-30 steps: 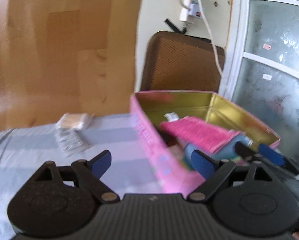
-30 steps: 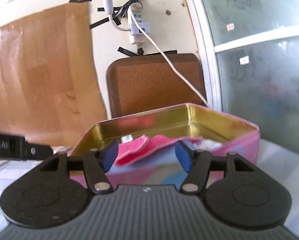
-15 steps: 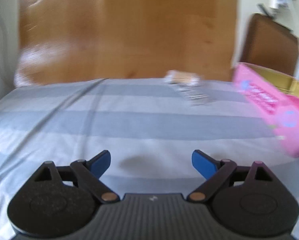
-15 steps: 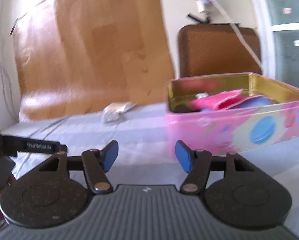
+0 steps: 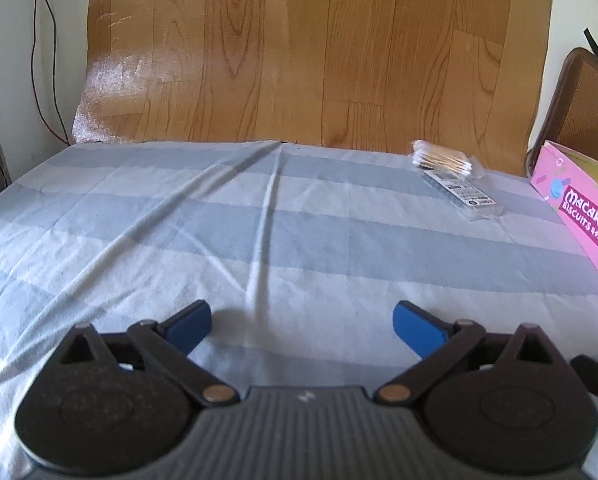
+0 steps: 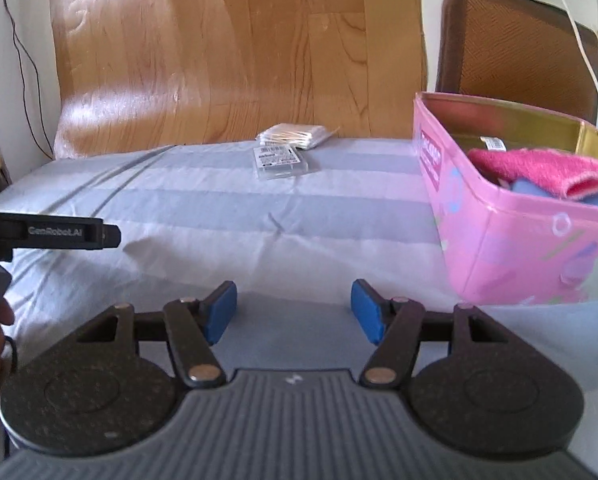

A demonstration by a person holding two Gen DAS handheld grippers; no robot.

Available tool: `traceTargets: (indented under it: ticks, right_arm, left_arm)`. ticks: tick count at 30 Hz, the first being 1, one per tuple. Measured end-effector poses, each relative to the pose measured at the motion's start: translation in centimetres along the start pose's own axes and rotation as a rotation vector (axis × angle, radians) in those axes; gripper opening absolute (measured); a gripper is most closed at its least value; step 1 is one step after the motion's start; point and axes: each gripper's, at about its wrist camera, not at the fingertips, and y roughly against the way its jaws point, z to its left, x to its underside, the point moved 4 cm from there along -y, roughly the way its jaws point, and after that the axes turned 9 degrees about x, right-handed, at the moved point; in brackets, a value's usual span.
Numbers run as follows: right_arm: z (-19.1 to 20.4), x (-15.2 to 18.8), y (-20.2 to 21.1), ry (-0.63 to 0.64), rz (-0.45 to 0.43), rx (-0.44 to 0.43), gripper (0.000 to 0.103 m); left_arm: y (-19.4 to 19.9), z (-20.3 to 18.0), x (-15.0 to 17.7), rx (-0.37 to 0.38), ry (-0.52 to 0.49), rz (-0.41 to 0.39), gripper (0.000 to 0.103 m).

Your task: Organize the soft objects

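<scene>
A pink macaron biscuit tin (image 6: 511,252) stands open on the right of the striped sheet; its edge shows in the left wrist view (image 5: 579,208). A pink fluffy cloth (image 6: 539,170) lies in it on top of a blue cloth (image 6: 527,190). My left gripper (image 5: 302,326) is open and empty above the sheet, well left of the tin. My right gripper (image 6: 293,312) is open and empty, low over the sheet, just left of the tin's near corner.
A clear packet of cotton swabs (image 6: 293,136) and a flat labelled packet (image 6: 279,162) lie at the far side of the striped sheet (image 5: 259,220). A wood-pattern board (image 5: 299,48) and a brown chair back (image 6: 515,44) stand behind. The left gripper's body (image 6: 47,234) shows at the left.
Both grippers have swung left and pulled back from the tin. The left view has turned from the tin's inside to the open sheet. Both grippers stay open.
</scene>
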Motion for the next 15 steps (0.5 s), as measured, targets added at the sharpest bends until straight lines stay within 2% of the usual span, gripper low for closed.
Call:
traceTargets:
  ticks: [2,7,15]
  right_arm:
    - [0.62,-0.04,-0.79,0.021,0.033,-0.001,0.068]
    - [1.12,0.29,-0.41,0.056,0.027,0.009,0.068]
    - [0.25,0.36,-0.26,-0.001,0.023,-0.016,0.068]
  left_arm:
    - [-0.03,0.04,0.01,0.003,0.002,-0.002,0.101]
    - [-0.1,0.06,0.03,0.008,0.002,-0.005,0.101]
    - [0.07,-0.16,0.16,0.024,-0.004,-0.007,0.102]
